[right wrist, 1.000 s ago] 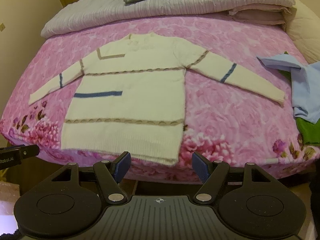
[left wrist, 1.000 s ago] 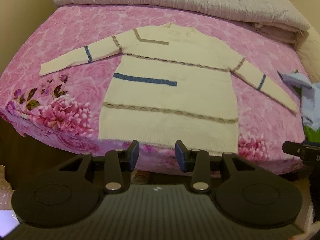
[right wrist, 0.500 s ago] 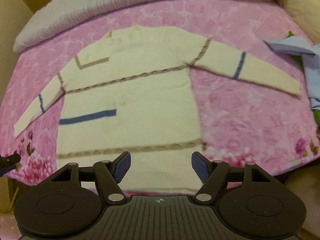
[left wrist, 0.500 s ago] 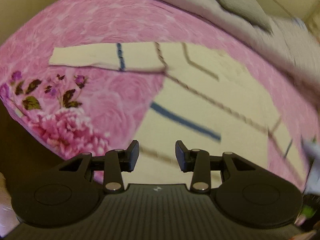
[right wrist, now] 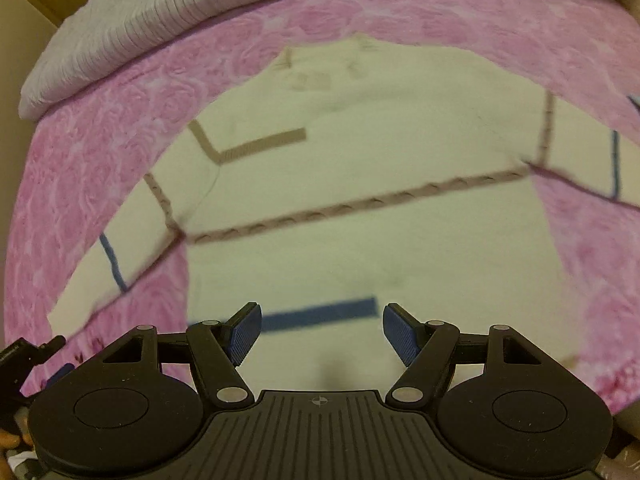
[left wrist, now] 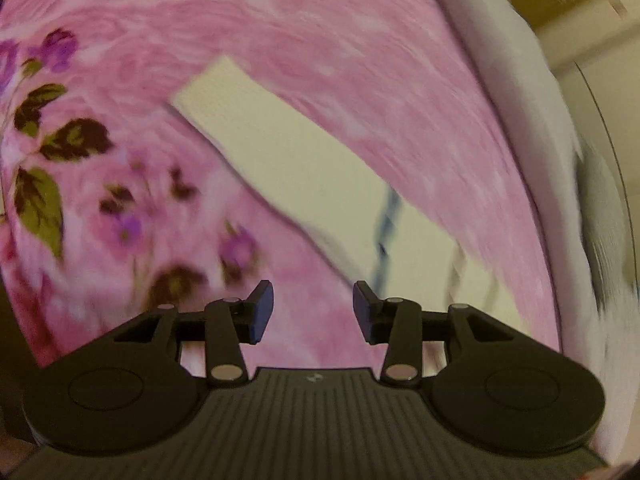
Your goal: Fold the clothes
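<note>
Sweater (right wrist: 360, 208) is lying flat, face up on the bed (right wrist: 100, 128), sleeves spread. I'm going for the sleeve (left wrist: 304, 176) with my left tool (left wrist: 313, 312), released and empty, tilted, hovering just short of the cuff. Best to pinch the cuff edge only, not the sheet. My right tool (right wrist: 322, 334) is hanging over the body, released wide, grasping nothing.
</note>
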Available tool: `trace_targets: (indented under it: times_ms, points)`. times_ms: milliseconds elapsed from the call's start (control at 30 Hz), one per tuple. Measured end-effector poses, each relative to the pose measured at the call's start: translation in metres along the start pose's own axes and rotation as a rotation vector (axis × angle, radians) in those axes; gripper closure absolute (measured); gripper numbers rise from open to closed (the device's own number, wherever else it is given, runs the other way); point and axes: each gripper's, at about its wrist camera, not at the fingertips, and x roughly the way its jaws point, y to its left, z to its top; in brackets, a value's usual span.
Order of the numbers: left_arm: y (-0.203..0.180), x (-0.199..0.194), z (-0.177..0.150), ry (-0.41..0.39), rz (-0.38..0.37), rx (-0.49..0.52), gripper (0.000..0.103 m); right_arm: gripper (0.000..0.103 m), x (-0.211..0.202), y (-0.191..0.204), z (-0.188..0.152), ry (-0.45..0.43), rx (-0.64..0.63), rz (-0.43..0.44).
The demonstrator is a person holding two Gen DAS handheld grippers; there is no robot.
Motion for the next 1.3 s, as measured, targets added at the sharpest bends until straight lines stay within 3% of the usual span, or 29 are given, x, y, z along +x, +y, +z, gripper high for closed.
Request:
trace_targets:
  times_ms: [267, 400, 500, 567, 667, 833, 900, 1000, 1033, 1100, 1133, 1200, 1300]
  points:
    - [0.046, 0.054, 0.034, -0.122, -0.019, -0.255, 0.065, 0.032, 0.07, 0.015, 0.012, 0.098, 0.004, -0.044]
    - [0.056, 0.066, 0.04, -0.175, -0.017, -0.286, 0.065, 0.032, 0.09, 0.008, 0.006, 0.143, 0.015, -0.057]
    - [0.053, 0.07, 0.04, -0.197, -0.022, -0.256, 0.069, 0.032, 0.097, -0.001, 0.003, 0.155, 0.026, -0.06]
    - [0.038, 0.068, 0.041, -0.216, -0.001, -0.119, 0.099, 0.032, 0.101, -0.008, 0.003, 0.153, 0.034, -0.06]
    - [-0.002, 0.051, 0.034, -0.285, -0.031, 0.124, 0.1, 0.032, 0.099, -0.022, 0.004, 0.133, 0.065, -0.061]
    - [-0.118, 0.005, -0.019, -0.306, -0.318, 0.544, 0.1, 0.032, 0.086, -0.058, 0.007, 0.076, 0.121, -0.051]
    - [-0.168, -0.004, -0.068, -0.251, -0.469, 0.723, 0.099, 0.032, 0.079, -0.08, 0.012, 0.054, 0.153, -0.049]
    - [-0.218, 0.007, -0.147, -0.053, -0.634, 0.833, 0.089, 0.032, 0.07, -0.114, 0.018, 0.019, 0.199, -0.042]
    - [-0.226, 0.019, -0.173, 0.027, -0.635, 0.84, 0.084, 0.032, 0.067, -0.127, 0.019, 0.009, 0.21, -0.041]
    - [-0.241, 0.043, -0.224, 0.177, -0.623, 0.855, 0.084, 0.032, 0.062, -0.151, 0.022, -0.012, 0.233, -0.041]
    - [-0.243, 0.053, -0.243, 0.217, -0.58, 0.874, 0.084, 0.032, 0.061, -0.164, 0.024, -0.017, 0.247, -0.045]
    - [-0.238, 0.066, -0.272, 0.26, -0.485, 0.901, 0.084, 0.032, 0.056, -0.19, 0.025, -0.036, 0.273, -0.038]
    - [-0.217, 0.072, -0.283, 0.274, -0.407, 0.886, 0.084, 0.032, 0.057, -0.209, 0.028, -0.073, 0.302, 0.08]
